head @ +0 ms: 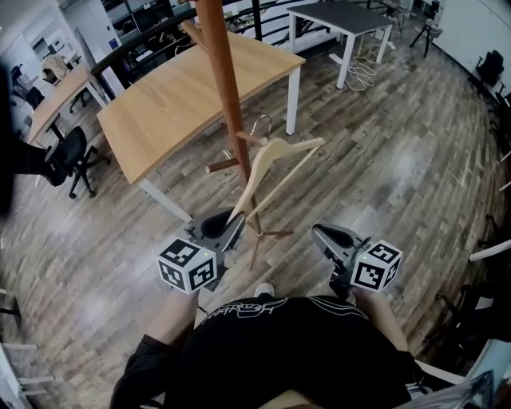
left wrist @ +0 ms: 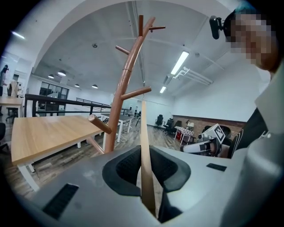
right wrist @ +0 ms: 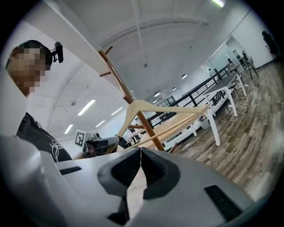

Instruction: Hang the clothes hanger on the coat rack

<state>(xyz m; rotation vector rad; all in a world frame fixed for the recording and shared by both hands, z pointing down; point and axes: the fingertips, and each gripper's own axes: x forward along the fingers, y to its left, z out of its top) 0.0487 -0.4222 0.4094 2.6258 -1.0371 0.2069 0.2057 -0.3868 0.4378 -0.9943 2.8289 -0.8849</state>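
The brown wooden coat rack point(head: 227, 88) stands on the floor just ahead of me, with short pegs along its pole. A pale wooden clothes hanger point(head: 275, 164) with a metal hook point(head: 259, 124) is held up beside the pole, near a lower peg. My left gripper point(head: 231, 228) is shut on the hanger's lower end. In the left gripper view the hanger point(left wrist: 144, 142) stands edge-on between the pads, with the rack point(left wrist: 126, 84) just behind it. My right gripper point(head: 319, 233) is to the right, shut and empty. From it I see the hanger point(right wrist: 151, 108) against the rack point(right wrist: 128, 95).
A long wooden table point(head: 200, 88) stands behind the rack, a grey table point(head: 343, 16) farther back. A black office chair point(head: 72, 156) is at the left. Plank floor stretches to the right, with more chairs at the far right edge.
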